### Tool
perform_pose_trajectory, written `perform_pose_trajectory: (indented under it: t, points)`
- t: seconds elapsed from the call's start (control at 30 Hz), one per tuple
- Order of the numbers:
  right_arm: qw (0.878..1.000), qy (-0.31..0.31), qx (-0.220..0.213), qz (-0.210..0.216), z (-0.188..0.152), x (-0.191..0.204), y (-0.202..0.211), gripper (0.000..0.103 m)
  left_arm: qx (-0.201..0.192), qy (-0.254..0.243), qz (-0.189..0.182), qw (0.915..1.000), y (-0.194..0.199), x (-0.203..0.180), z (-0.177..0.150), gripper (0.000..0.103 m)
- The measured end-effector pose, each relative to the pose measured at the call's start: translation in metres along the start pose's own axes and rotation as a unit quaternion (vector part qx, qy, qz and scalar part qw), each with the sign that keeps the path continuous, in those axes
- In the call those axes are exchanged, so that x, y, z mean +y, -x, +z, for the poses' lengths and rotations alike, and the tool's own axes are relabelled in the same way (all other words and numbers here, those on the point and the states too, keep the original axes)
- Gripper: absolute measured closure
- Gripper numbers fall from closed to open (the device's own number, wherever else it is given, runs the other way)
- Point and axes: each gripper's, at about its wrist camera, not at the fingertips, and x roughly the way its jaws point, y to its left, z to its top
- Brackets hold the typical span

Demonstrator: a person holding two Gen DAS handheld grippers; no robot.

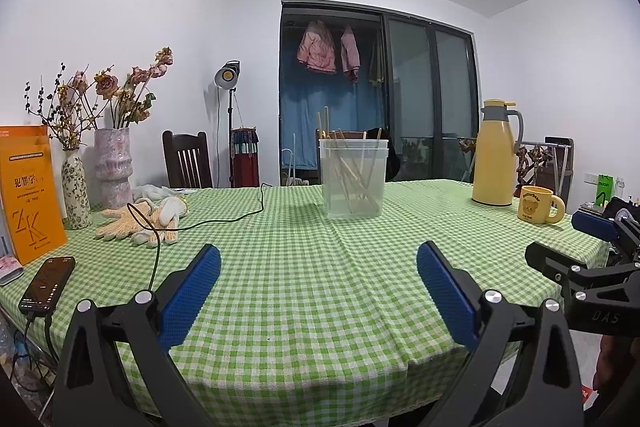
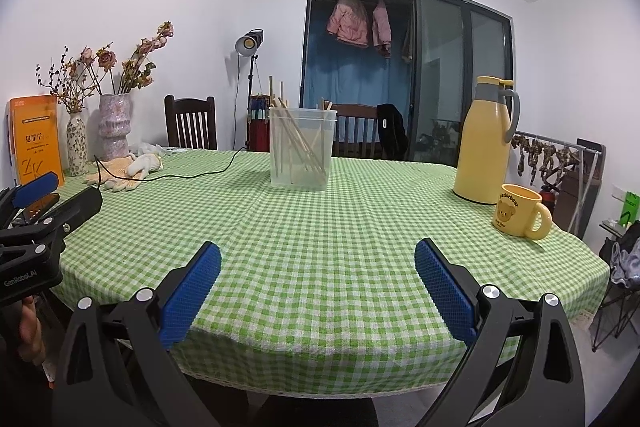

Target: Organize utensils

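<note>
Green-and-white checked cloth covers the desk, and both views look across it from the near edge. Centre frame, toward the far side of the desk, stands a clear plastic tub holding a loose bundle of wooden chopsticks that lean at crossed angles, a few tips poking above the rim.

In the left wrist view, the left hand-held gripper fills the bottom of the frame, its blue pads spread wide with nothing between them. The tub sits well ahead of it, a little right of the midline between the fingers. At the right edge of that frame the right hand-held gripper shows from the side, also apart and empty.

From the right wrist view, the right hand-held gripper is likewise wide and bare at the bottom, with the tub well apart from it in the upper middle, slightly left of centre.

Right of the tub stand a yellow flask and, just beside it, a yellow mug. At the left of the frame lie knitted gloves, a black cable, a phone, two vases and an orange book.
</note>
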Motion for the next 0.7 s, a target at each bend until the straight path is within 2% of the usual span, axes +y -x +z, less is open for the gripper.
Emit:
perform_pose_trajectory:
  t: [0.7]
  points:
    - [1.0, -0.004, 0.001, -0.003, 0.0011, -0.0018, 0.0002, 0.009, 0.005, -0.001, -0.003, 1.0, -0.0018, 0.0035, 0.0029, 0.008]
